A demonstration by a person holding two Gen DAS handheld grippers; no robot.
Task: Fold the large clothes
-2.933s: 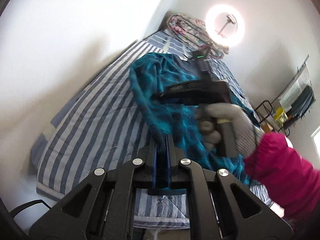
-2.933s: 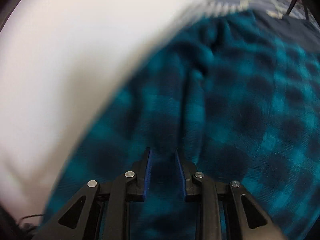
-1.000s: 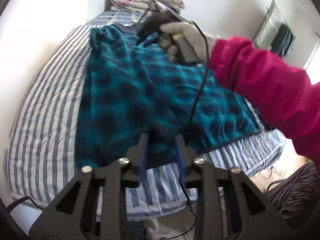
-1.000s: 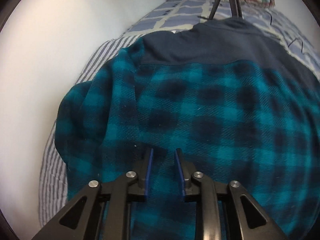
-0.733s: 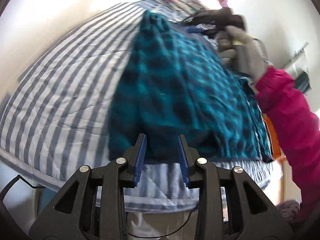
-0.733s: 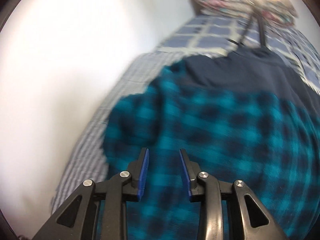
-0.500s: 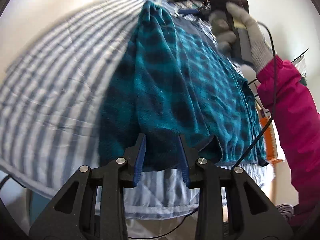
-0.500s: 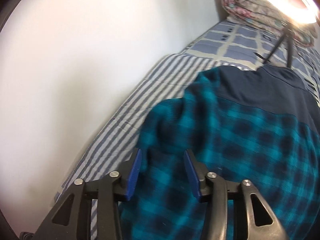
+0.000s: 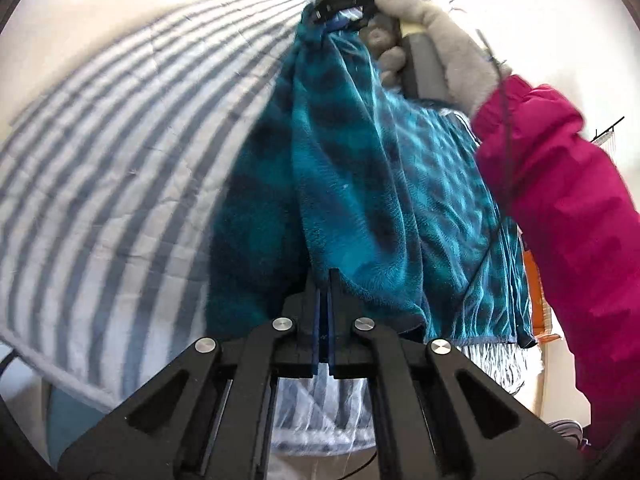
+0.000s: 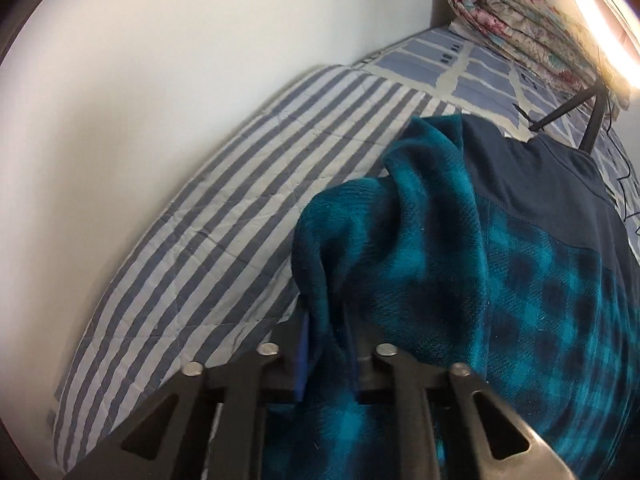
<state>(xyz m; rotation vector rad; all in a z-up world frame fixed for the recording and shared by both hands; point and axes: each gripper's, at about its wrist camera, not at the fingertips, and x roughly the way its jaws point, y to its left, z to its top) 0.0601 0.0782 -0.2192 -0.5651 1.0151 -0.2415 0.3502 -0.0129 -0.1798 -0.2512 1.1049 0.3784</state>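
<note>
A teal and dark plaid fleece garment (image 9: 360,184) with a navy yoke (image 10: 532,176) lies on a striped bed. My left gripper (image 9: 325,280) is shut on the garment's near edge and lifts it. My right gripper (image 10: 326,340) is shut on a fold of the same garment's left side. In the left wrist view the right gripper (image 9: 340,16) shows at the top, held by a grey-gloved hand with a pink sleeve, pinching the garment's far end. The fabric hangs stretched between both grippers.
The blue and white striped bedcover (image 9: 112,152) runs along a white wall (image 10: 140,100). A folded floral quilt (image 10: 532,28) and a ring light on a tripod (image 10: 592,112) stand at the bed's head. The bed's front edge (image 9: 80,376) is near.
Both grippers were open half a second ago. They have closed on the garment's left edge and lifted it off the bed.
</note>
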